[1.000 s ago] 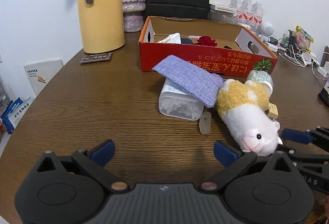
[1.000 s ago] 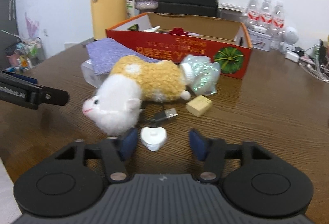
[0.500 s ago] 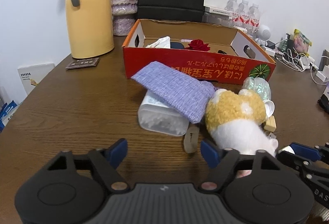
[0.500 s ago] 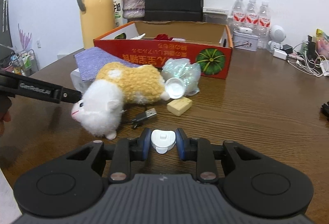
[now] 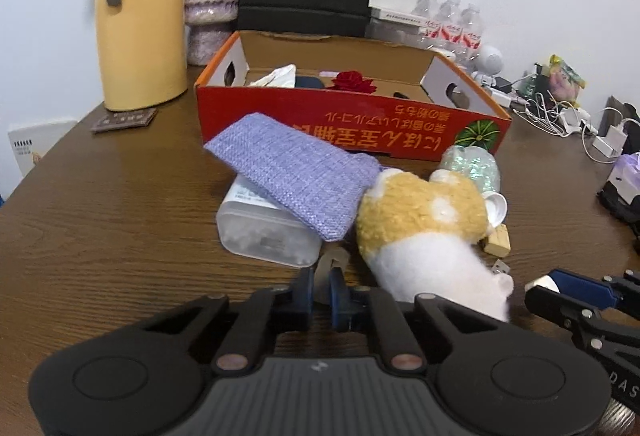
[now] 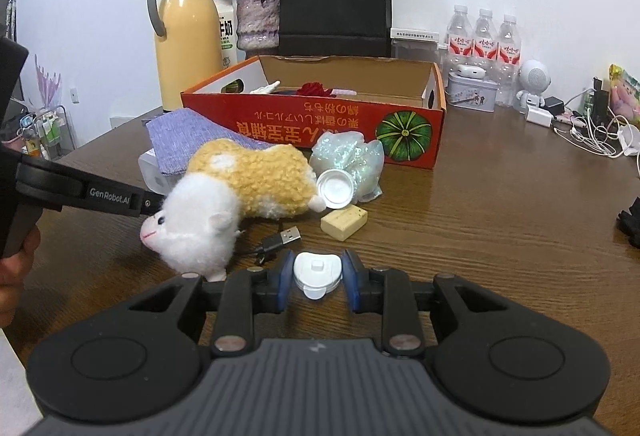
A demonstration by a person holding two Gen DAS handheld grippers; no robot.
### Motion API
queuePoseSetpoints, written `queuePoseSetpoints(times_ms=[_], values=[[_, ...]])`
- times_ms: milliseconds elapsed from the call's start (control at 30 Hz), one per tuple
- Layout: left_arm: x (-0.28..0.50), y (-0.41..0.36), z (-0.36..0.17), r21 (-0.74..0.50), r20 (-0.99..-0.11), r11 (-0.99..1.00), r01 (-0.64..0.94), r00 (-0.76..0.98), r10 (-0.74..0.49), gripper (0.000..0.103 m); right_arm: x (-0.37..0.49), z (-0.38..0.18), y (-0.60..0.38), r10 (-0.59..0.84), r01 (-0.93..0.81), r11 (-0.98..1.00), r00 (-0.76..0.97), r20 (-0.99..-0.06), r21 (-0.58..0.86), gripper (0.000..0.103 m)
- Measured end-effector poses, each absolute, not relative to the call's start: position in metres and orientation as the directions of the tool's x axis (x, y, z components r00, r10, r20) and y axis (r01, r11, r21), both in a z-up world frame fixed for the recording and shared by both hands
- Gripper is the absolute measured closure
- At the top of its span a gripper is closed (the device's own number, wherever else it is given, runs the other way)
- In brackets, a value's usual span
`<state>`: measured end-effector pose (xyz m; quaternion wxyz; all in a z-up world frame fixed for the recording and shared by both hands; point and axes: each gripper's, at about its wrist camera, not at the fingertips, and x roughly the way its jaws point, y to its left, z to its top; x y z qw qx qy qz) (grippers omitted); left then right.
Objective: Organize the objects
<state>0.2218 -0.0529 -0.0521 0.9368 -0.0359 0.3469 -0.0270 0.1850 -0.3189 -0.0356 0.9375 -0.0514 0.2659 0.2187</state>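
My left gripper (image 5: 322, 286) has just closed on a small pale translucent piece (image 5: 331, 263) lying on the wooden table (image 5: 120, 220), at the near edge of the clear plastic box (image 5: 264, 232). My right gripper (image 6: 316, 276) is clamped on a white heart-shaped plastic piece (image 6: 317, 270), low over the table. Between the two lies the plush toy (image 6: 236, 195), white head toward me, yellow body behind. A purple fabric pouch (image 5: 292, 175) leans over the plastic box to its left. To the toy's right sit a crumpled iridescent bag (image 6: 352, 159) with a white cap (image 6: 336, 189), a small beige block (image 6: 345, 222) and a USB plug (image 6: 280, 240). Farther off stands the open red cardboard box (image 5: 360, 127), a red rose (image 5: 354, 80) inside. Behind it, at far left, is a yellow thermos (image 5: 140, 35).
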Motion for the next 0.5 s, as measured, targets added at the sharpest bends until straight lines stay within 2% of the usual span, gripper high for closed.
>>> queuePoseSetpoints(times_ms=[500], values=[[0.189, -0.029, -0.020, -0.126, -0.570, 0.992, 0.026, 0.817, -0.094, 0.098, 0.184, -0.023, -0.317, 0.381, -0.431, 0.902, 0.786, -0.487, 0.012, 0.076]])
